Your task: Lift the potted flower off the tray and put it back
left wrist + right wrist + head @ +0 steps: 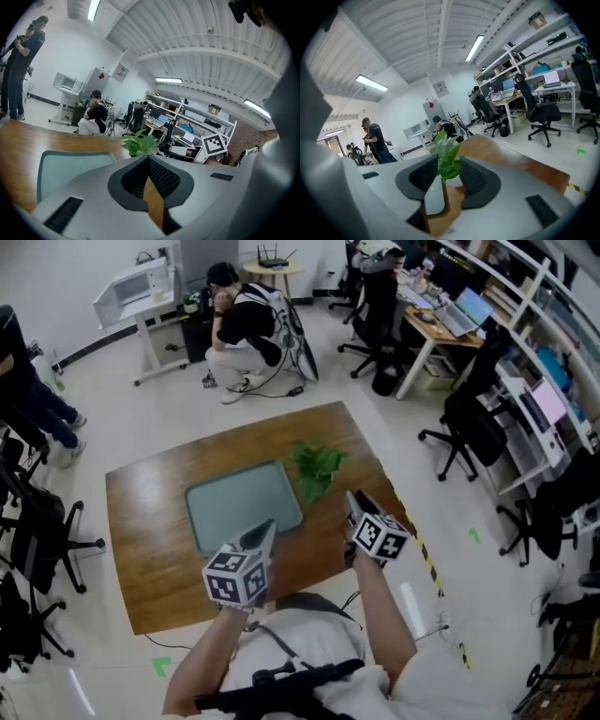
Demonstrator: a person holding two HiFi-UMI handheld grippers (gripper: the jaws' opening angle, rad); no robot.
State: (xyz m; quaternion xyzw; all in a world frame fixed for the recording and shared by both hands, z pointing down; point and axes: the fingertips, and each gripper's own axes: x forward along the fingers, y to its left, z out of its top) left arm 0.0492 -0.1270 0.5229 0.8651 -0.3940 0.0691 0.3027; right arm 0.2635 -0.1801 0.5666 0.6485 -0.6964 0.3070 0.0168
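The bench [141, 512] carries the tray [211, 512], which lies bare just ahead of the left tongs [265, 532]; these are clenched on nothing. The potted flower [317, 468] stands on the wood ahead of the right tongs [355, 502], which are released and clear of it. The lift-off looks done; the return remains.

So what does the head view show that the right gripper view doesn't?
Only the head view: the whole tray, bare, and the left gripper. Only the right gripper view: the right gripper with its fingers apart, the white pot ahead in the gap, untouched, and the ceiling lights. Both: the plant, the wooden table and the crouching person in black.
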